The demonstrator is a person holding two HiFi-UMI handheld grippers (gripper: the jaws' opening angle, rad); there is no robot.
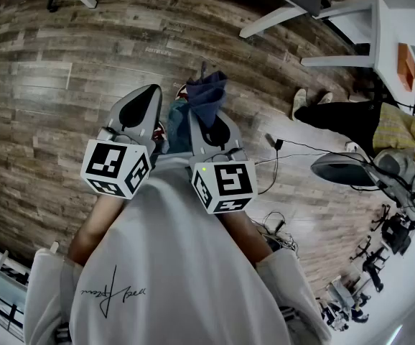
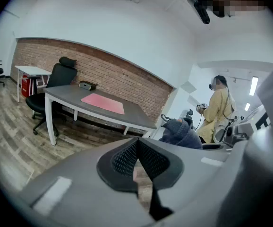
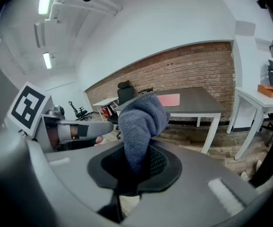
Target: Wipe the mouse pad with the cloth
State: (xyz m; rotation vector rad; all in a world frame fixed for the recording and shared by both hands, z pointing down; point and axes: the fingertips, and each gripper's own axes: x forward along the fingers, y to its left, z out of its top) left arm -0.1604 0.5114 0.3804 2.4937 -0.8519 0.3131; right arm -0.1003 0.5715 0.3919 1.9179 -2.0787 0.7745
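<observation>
The right gripper (image 3: 137, 167) is clamped on a blue-grey terry cloth (image 3: 143, 119) that stands up from its jaws. The left gripper (image 2: 137, 161) is closed on nothing. The flat pink mouse pad (image 2: 103, 102) lies on a grey table (image 2: 141, 117), well apart from both

Wood-plank floor (image 1: 64, 77) fills the head view's upper left; a white table (image 1: 387, 20) bearing an orange box (image 1: 407, 63) stands upper right. Left gripper view: black office chair (image 2: 51, 86) at a grey surface's (image 2: 63, 95) left end, brick wall (image 2: 113, 72) behind.
</observation>
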